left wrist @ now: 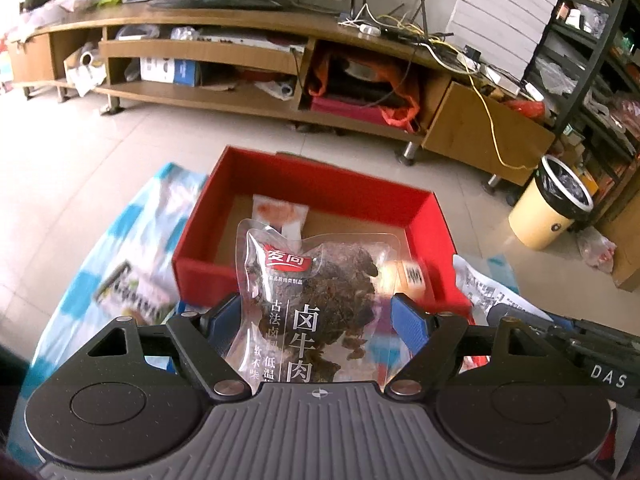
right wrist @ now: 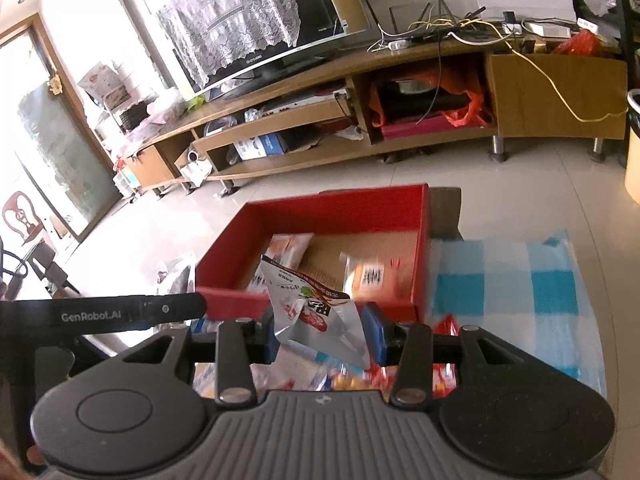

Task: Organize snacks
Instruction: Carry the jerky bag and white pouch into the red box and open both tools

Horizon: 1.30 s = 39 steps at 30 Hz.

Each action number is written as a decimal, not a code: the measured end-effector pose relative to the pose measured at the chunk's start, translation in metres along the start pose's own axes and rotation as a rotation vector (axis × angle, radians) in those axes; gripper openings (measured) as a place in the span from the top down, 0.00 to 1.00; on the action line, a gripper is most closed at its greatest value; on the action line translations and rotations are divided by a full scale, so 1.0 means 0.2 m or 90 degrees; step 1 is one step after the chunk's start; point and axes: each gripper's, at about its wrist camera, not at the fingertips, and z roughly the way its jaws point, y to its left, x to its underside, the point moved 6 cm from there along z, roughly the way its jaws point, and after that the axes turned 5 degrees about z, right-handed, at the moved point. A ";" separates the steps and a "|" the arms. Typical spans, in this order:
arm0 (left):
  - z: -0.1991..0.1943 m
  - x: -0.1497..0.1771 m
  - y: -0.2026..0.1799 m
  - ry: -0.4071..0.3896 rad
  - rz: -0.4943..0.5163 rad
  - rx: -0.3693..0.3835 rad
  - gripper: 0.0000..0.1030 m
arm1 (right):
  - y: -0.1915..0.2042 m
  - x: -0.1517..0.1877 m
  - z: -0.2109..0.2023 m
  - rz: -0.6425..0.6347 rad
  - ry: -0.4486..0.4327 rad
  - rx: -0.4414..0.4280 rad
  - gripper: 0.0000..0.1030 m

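Beef pouch (left wrist: 316, 304): clear, dark meat | red box (left wrist: 320, 184) behind

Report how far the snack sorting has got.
Done: two packets already lie in the red box, a white-orange one and an orange one. In hand: the left claw holds a braised beef pouch; the right claw holds a silver packet. Left: loose snacks below the right claw.
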 end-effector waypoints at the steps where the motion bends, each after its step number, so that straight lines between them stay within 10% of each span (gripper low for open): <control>1: 0.02 -0.02 0.00 -0.003 0.000 -0.001 0.19 | 0.00 -0.02 0.02 0.001 -0.002 0.000 0.60; 39: 0.52 -0.28 0.13 0.010 0.012 -0.061 0.10 | -0.10 -0.11 0.60 -0.030 0.052 0.064 0.57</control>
